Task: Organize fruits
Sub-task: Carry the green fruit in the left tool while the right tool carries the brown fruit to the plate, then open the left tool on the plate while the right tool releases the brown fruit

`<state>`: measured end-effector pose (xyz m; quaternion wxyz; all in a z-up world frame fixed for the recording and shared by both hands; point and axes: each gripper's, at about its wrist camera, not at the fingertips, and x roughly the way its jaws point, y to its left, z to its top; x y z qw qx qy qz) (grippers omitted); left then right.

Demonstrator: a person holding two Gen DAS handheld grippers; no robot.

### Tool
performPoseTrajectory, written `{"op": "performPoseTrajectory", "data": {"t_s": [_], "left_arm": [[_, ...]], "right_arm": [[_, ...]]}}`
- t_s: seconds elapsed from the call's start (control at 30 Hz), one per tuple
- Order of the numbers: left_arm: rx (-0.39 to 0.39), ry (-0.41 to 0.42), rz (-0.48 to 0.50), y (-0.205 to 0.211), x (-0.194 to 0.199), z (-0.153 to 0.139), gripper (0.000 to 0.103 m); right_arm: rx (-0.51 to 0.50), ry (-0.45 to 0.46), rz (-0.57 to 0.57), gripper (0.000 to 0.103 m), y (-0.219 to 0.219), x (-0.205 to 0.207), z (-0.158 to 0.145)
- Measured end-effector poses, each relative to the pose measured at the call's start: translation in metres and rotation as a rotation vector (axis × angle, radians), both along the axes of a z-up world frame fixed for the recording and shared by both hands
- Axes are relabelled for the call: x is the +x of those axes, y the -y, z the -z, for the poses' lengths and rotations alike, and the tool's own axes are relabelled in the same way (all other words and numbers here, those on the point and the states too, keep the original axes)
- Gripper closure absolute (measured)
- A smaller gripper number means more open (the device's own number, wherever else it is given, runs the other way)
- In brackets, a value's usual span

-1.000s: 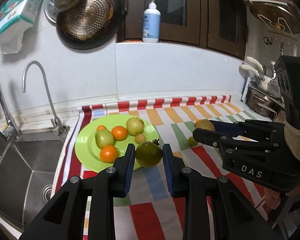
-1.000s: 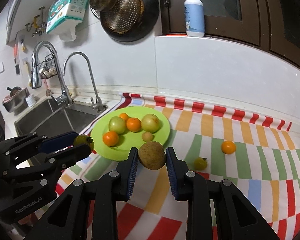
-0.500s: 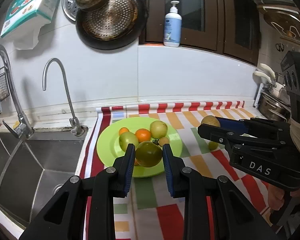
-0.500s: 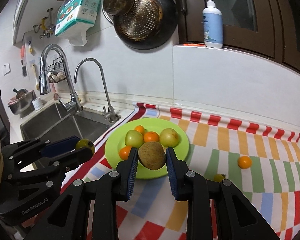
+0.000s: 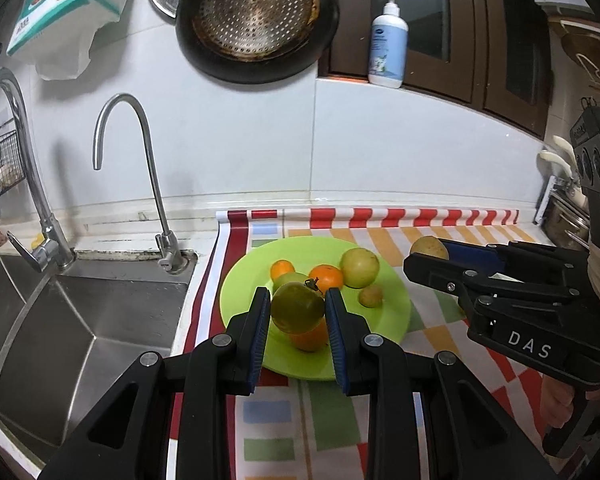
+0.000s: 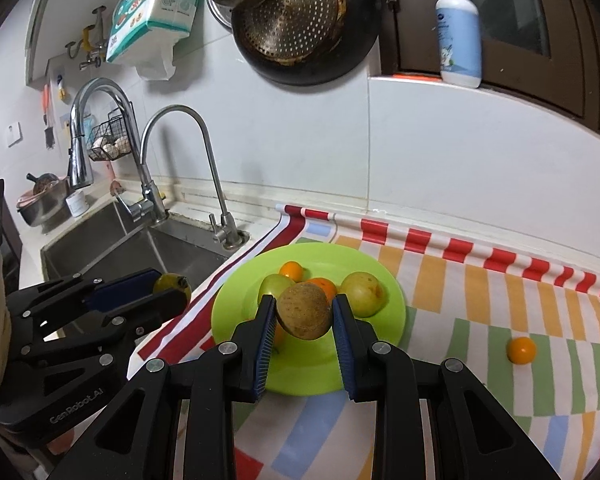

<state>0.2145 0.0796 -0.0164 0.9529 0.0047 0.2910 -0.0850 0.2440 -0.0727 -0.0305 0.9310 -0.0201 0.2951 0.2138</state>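
Observation:
My left gripper is shut on a green tomato and holds it above the near left part of the green plate. My right gripper is shut on a brown round fruit above the same plate. The plate holds oranges, a yellow-green fruit and a small brown fruit. Each gripper also shows from the side in the other view, the right one and the left one. A loose orange lies on the striped cloth to the right.
A steel sink with two taps lies left of the plate. The striped cloth covers the counter. A pan hangs on the wall, and a soap bottle stands on the ledge. Pots stand at the far right.
Both grippers have moved left with their fruits, from over the cloth to over the plate. Their grips have not changed.

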Motion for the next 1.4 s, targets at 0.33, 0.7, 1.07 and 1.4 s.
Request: {"op": "performPoseTrajectory", "data": {"t_s": [0.33,0.7,1.07,1.4], "left_arm": [[0.000,-0.047,-0.016,-0.009,0.031,0.021,0.075],[-0.006,-0.117,-0.002,-0.013,0.060,0.046,0.075],[-0.010,-0.132,0.018,-0.007,0.064,0.048,0.065],[0.005,-0.074,-0.013,-0.006,0.033,0.023,0.047]], "right_arm": [[-0.001,-0.067,-0.018,0.073,-0.013,0.037,0.025],[-0.012,-0.120,-0.028,0.073,-0.022,0.064,0.049],[-0.010,-0.126,-0.011,0.064,-0.017,0.067,0.051],[0.006,-0.100,0.021,0.064,-0.002,0.039,0.037]]}}
